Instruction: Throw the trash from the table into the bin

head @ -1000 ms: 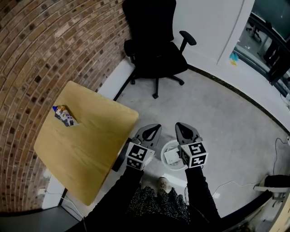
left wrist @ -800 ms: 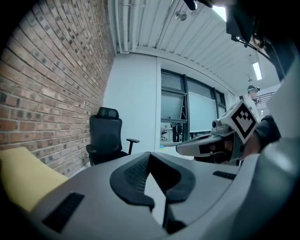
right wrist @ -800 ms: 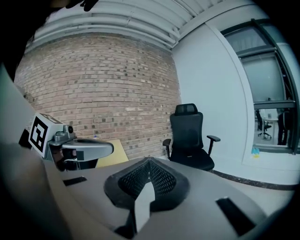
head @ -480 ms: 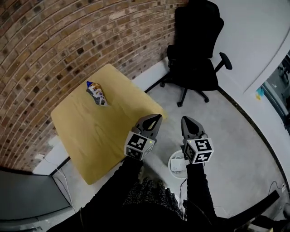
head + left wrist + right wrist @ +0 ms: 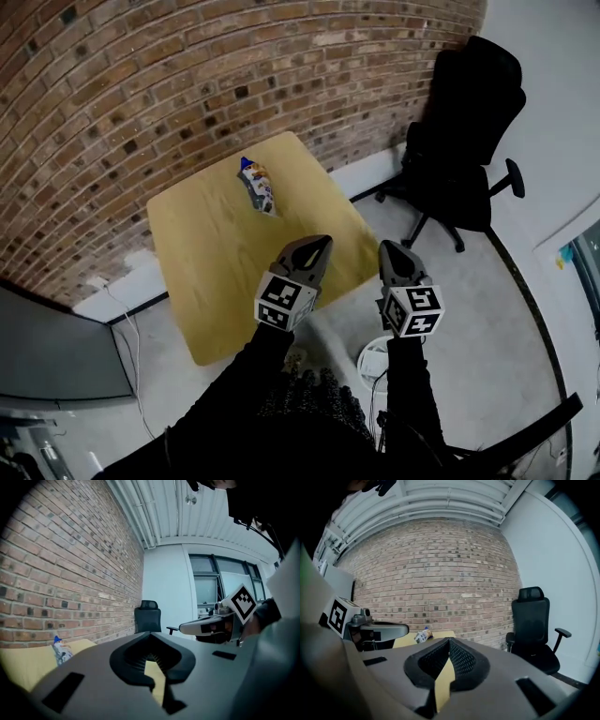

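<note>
Head view: a crumpled snack wrapper (image 5: 256, 185), the only trash in sight, lies at the far side of the wooden surface (image 5: 202, 281), close to the brick wall (image 5: 141, 84). The left claw (image 5: 324, 241) and right claw (image 5: 384, 247) hang side by side at the near edge. Both have their jaws pressed together, empty and aimed at the wrapper, a stance that suggests a reach is being lined up. A white bin (image 5: 372, 356), apparently, waits on the floor under the right arm, handy for the drop.
</note>
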Motion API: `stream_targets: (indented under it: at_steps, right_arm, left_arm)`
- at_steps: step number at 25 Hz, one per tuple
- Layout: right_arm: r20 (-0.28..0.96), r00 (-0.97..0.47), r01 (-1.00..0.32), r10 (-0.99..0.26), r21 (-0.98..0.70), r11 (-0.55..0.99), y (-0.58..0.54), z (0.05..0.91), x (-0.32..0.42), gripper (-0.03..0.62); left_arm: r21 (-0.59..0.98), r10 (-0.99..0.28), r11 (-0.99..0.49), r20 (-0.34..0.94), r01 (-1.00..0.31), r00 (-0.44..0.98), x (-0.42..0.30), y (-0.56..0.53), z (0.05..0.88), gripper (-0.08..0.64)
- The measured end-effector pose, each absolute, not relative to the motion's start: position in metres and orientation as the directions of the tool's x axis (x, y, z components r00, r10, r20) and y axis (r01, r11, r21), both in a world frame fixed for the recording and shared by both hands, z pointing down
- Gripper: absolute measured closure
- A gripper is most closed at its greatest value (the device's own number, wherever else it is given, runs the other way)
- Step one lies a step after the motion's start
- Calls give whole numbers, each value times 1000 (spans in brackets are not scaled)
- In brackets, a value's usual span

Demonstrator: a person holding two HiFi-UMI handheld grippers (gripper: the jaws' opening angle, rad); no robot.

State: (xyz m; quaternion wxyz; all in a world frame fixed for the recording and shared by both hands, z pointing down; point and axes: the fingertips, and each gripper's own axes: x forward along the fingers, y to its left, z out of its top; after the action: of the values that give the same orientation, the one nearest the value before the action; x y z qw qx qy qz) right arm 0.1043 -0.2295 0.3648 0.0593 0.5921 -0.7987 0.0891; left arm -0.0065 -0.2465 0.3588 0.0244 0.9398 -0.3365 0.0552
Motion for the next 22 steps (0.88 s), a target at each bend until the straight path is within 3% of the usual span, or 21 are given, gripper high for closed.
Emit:
stream_targets:
  at_steps: [22]
  right_arm:
    - [184,-513,-856,-838,-37,516,-322,348,-55,580]
  left_arm:
    - [25,-831,-544,119,-839,543,-172,-310,356,554]
